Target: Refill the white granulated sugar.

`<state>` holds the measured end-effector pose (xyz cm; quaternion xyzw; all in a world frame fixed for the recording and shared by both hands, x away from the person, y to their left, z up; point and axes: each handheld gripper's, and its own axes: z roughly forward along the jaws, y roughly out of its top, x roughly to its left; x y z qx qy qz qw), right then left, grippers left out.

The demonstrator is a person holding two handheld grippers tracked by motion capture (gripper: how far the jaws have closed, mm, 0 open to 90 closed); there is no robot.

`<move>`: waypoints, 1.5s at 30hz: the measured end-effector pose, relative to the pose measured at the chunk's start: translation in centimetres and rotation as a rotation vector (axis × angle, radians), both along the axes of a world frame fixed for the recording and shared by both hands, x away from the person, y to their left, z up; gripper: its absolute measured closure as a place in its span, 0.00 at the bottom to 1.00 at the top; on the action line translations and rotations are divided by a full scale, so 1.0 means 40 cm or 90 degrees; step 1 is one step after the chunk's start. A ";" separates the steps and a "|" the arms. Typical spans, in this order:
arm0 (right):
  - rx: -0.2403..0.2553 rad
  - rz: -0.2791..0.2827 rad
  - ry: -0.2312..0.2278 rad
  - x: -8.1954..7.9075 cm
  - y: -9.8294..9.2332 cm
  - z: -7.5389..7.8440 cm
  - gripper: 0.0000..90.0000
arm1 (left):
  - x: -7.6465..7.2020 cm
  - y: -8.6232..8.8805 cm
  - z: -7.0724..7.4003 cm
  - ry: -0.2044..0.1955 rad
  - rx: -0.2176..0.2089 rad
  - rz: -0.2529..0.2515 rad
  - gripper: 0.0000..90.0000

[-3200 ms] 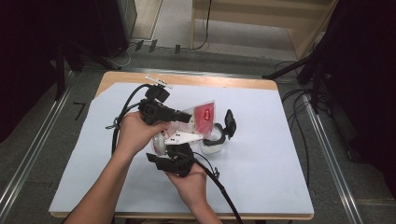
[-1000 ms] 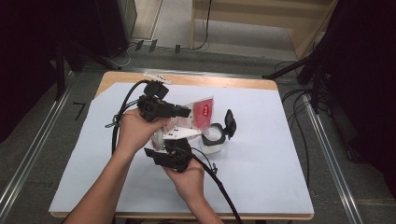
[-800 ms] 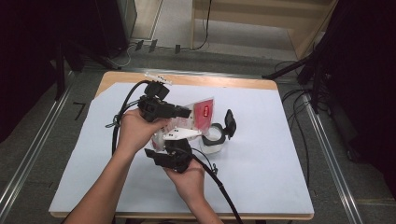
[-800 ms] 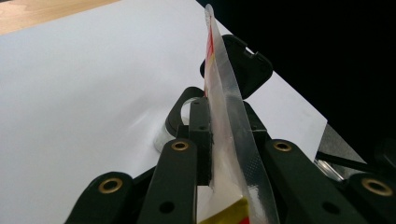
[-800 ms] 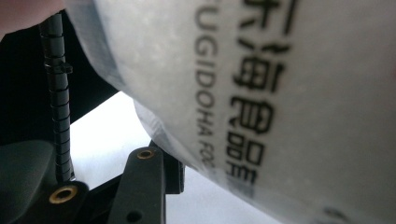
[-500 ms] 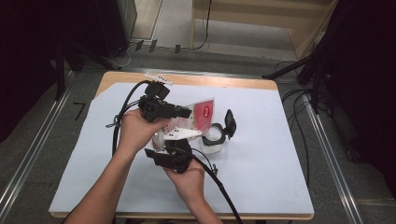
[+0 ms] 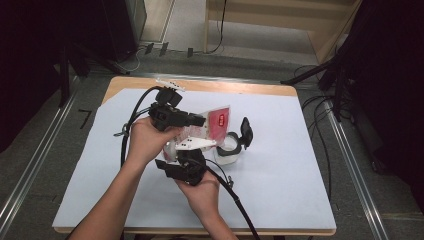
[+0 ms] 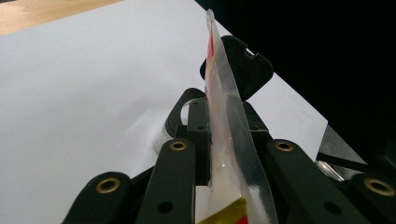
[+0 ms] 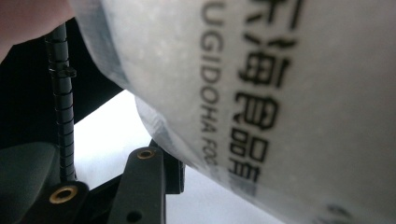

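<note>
Two claws meet on one clear plastic pouch (image 7: 212,127) with a red label, held up above the middle of the worktop (image 7: 300,190), a little toward its far edge. In the left gripper view the pouch (image 8: 224,121) stands edge-on between the black jaws of the left claw (image 8: 226,140), which press on it from both sides, so that claw grips the pouch. In the high view the left claw (image 7: 197,120) points toward the right side of the worktop, with the person's left hand (image 7: 145,142) wrapped around its body. The right claw (image 7: 192,150) comes up from below, carried by the right hand (image 7: 202,192); its grey plate lies against the lower part of the pouch. In the right gripper view the pouch (image 9: 280,93) with black printed letters lies close across the lens, above one black jaw; whether the right claw presses on it I cannot tell. Just beside the pouch, toward the right edge of the worktop, stands a small clear container (image 7: 230,152) with a black flip lid (image 7: 246,132) raised upright. A white sheet covers the worktop; bare wood shows along its far edge.
</note>
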<state>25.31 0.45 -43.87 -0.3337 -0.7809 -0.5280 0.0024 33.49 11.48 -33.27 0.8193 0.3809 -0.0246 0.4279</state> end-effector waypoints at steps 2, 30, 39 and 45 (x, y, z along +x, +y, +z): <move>0.000 0.000 0.000 -0.001 -0.001 0.000 0.70 | -0.003 -0.002 0.001 -0.001 -0.003 0.002 0.89; 0.007 -0.006 -0.001 -0.004 -0.003 -0.004 0.70 | -0.004 -0.006 -0.001 0.001 -0.003 -0.005 0.89; 0.008 -0.006 -0.001 -0.005 -0.004 -0.004 0.70 | -0.007 -0.009 0.000 -0.001 -0.003 -0.006 0.89; 0.007 -0.006 0.000 -0.005 -0.005 -0.003 0.70 | -0.007 -0.008 0.000 -0.003 -0.001 -0.004 0.89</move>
